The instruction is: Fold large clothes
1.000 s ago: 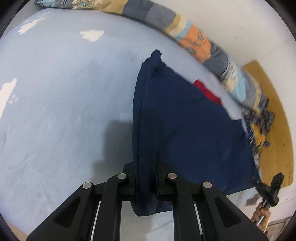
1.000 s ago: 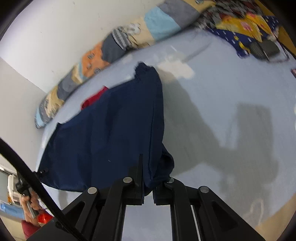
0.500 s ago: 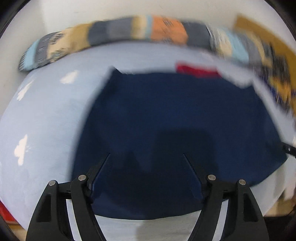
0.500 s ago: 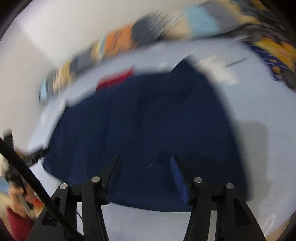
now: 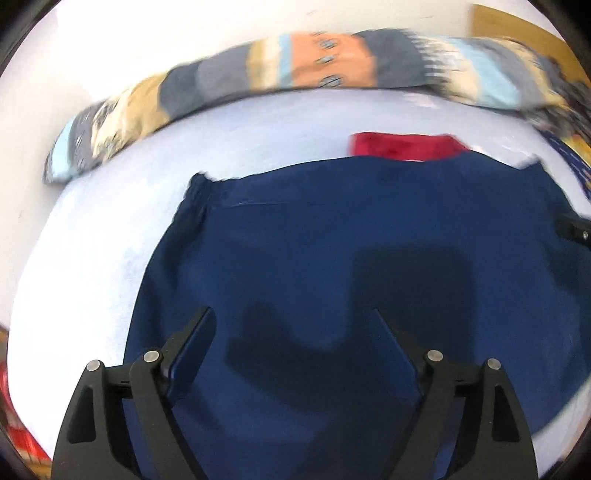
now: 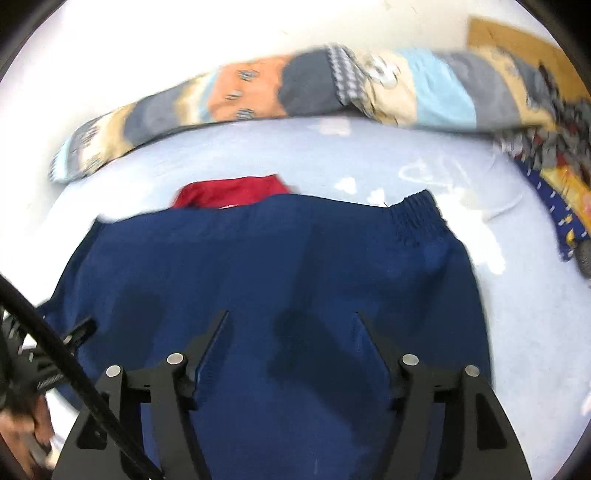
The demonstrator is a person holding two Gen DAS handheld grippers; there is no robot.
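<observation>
Hidden parts: the red cloth (image 5: pixel 404 146) lies behind the far edge of the navy garment (image 5: pixel 332 277), so only a strip of it shows; the near edge of the garment is covered by the gripper bodies in both views.
Blur: both views are smeared, so the print on the long patchwork pillow (image 5: pixel 295 70) is hard to read.
Cut off: the patterned bedding (image 6: pixel 554 155) at the far right runs out of the right wrist view.
Navy garment: it lies spread flat on the pale blue bed sheet (image 5: pixel 110 221), dark blue, with a gathered elastic band (image 6: pixel 417 210) at its far right corner; gripper shadows fall on the middle.
Left gripper (image 5: pixel 293 314): released, the two fingers wide apart above the cloth, nothing between them.
Right gripper (image 6: pixel 291 317): also released, fingers spread over the cloth.
Other details: a black cable (image 6: pixel 55 343) crosses the left corner of the right wrist view.
Far side: pillow against the white wall (image 5: pixel 147 29).
</observation>
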